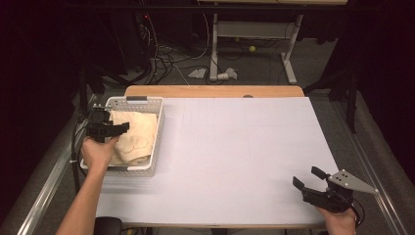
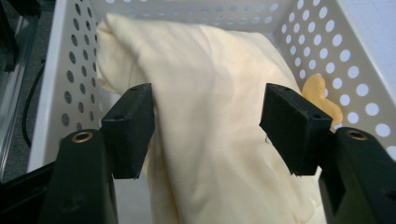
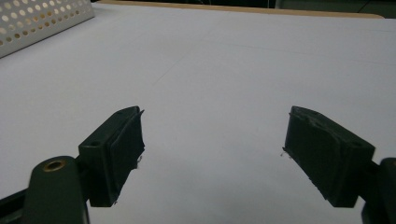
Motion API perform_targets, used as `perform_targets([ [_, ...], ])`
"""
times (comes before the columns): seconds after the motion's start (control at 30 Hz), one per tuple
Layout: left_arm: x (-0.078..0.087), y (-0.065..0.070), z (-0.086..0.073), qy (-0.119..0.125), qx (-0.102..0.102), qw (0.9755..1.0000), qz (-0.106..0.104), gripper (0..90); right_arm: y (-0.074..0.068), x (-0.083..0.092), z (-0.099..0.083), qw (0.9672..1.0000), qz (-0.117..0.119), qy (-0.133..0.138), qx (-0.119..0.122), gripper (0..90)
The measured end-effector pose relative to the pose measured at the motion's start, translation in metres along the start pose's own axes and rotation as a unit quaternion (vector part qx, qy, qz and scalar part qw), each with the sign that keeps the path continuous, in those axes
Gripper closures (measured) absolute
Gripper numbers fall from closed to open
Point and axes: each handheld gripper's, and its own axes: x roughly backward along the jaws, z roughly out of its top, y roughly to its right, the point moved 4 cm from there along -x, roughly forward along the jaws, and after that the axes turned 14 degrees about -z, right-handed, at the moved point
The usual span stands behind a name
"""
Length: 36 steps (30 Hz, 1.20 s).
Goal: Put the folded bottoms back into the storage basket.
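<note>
A pale yellow cloth (image 1: 134, 132) lies bunched in a white perforated basket (image 1: 147, 102) at the table's left. My left gripper (image 1: 123, 128) hangs over the basket's left side, pointing right across the cloth. In the left gripper view its jaws stand apart over the cloth (image 2: 210, 70), which runs between and under them without being pinched; the basket wall (image 2: 327, 42) rises behind. My right gripper (image 1: 306, 178) rests near the table's front right corner, open, with nothing between its jaws. In the right gripper view it (image 3: 212, 149) points across bare white table.
A white sheet (image 1: 235, 142) covers the table, with a wooden edge (image 1: 215, 91) showing at the back. A corner of the basket (image 3: 42, 18) appears far left in the right gripper view. Beyond the table are a desk frame (image 1: 254, 29) and floor cables (image 1: 161, 58).
</note>
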Motion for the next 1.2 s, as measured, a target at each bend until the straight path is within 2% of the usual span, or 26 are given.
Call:
perform_targets([
  [0.07,0.002,0.001,0.0,0.007,0.002,1.0,-0.005,33.9,0.0,0.0,0.0,1.0,0.0,0.0,0.0,20.3],
  [0.2,0.009,0.006,0.0,0.016,-0.018,0.9997,-0.006,33.9,0.0,0.0,0.0,1.0,0.0,0.001,0.0,20.3],
  [0.53,0.029,0.015,-0.001,0.055,-0.039,0.9975,-0.023,32.6,0.0,0.001,0.0,1.0,-0.001,0.002,-0.001,20.3],
  [1.2,0.055,0.026,-0.008,0.091,-0.064,0.9929,-0.043,32.3,0.0,0.001,0.0,1.0,-0.002,0.002,-0.001,20.3],
])
